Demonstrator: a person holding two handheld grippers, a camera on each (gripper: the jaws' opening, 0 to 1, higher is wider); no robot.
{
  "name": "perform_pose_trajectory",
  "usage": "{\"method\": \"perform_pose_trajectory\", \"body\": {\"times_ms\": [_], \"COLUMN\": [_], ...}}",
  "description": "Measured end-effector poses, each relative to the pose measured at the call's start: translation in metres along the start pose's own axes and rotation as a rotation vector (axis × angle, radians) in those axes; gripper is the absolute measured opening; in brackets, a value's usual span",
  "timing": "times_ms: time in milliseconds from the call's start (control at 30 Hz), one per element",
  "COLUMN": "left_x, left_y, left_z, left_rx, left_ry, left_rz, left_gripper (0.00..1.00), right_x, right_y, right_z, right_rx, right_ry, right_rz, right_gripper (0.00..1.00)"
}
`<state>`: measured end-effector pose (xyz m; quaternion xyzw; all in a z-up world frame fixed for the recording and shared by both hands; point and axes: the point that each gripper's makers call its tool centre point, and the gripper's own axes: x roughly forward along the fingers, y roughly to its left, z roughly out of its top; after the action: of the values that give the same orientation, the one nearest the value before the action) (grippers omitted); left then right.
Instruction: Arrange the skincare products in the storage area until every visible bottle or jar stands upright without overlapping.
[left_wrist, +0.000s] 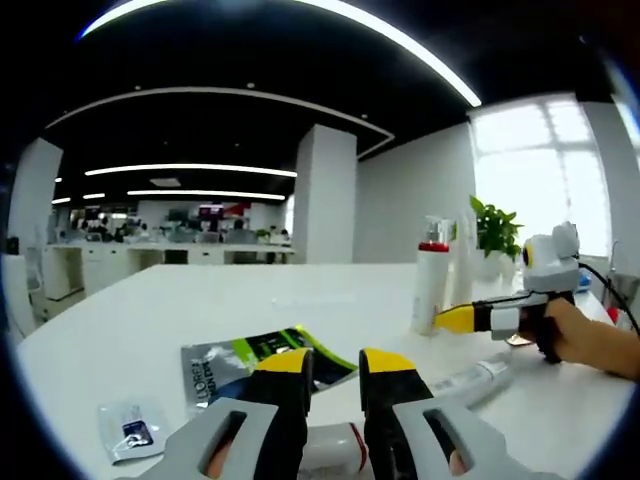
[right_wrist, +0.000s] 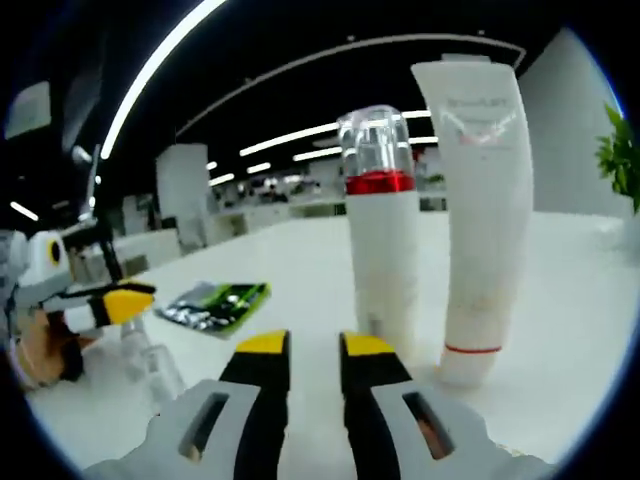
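The left gripper (left_wrist: 335, 365) has its jaws a little apart around a white jar (left_wrist: 330, 448) lying low between them; a green sachet (left_wrist: 262, 362) lies just beyond. The right gripper (right_wrist: 315, 346) (jaws slightly apart, holding nothing) faces an upright pump bottle (right_wrist: 382, 225) just ahead, with a white tube (right_wrist: 482, 215) standing beside it on the table (right_wrist: 570, 310).

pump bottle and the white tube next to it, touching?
Apart. The right gripper view shows a strip of background between the pump bottle and the white tube from top to base.
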<state>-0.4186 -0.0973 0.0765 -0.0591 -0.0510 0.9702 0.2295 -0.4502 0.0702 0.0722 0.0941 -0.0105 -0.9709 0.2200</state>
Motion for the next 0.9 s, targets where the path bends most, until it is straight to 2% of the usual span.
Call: {"method": "perform_pose_trajectory", "body": {"times_ms": [67,133,200,333,400,500,533,633,667,767,900], "left_x": [0.000,0.000,0.001,0.001,0.002,0.003,0.004,0.004,0.004,0.004,0.004], "left_y": [0.000,0.000,0.000,-0.001,-0.001,-0.002,-0.002,-0.002,-0.002,-0.001,-0.002], "left_z": [0.000,0.000,-0.001,-0.001,0.000,0.001,0.000,0.001,0.001,0.000,0.002], "left_rx": [0.001,0.003,0.006,0.006,0.008,0.012,0.014,0.019,0.019,0.020,0.019], "left_ry": [-0.001,-0.001,0.001,0.001,-0.002,-0.003,-0.002,-0.005,-0.005,-0.001,-0.008], "left_rz": [0.001,0.001,0.003,0.002,0.002,0.000,-0.002,0.000,0.000,0.004,0.004], "left_gripper": [0.19,0.19,0.19,0.19,0.19,0.19,0.19,0.19,0.19,0.19,0.19], "right_x": [-0.004,-0.006,0.001,0.008,0.013,0.020,0.019,0.014,0.013,0.012,0.021], "right_y": [-0.015,-0.025,-0.029,-0.036,-0.037,-0.028,-0.025,-0.015,-0.014,-0.020,-0.028], "right_z": [0.002,0.000,0.000,0.003,-0.001,-0.009,-0.008,-0.002,0.002,0.006,-0.002], "right_rx": [-0.048,-0.090,-0.085,-0.102,-0.102,-0.041,-0.024,0.022,0.042,0.038,0.020], "right_ry": [0.003,0.006,0.008,0.000,0.013,0.043,0.040,0.012,-0.006,-0.026,-0.001], "right_rz": [-0.068,-0.121,-0.115,-0.155,-0.151,-0.093,-0.076,-0.031,-0.030,-0.063,-0.099], "right_gripper": [0.24,0.31,0.37,0.38,0.40,0.46,0.43,0.24,0.25,0.34,0.39]}}
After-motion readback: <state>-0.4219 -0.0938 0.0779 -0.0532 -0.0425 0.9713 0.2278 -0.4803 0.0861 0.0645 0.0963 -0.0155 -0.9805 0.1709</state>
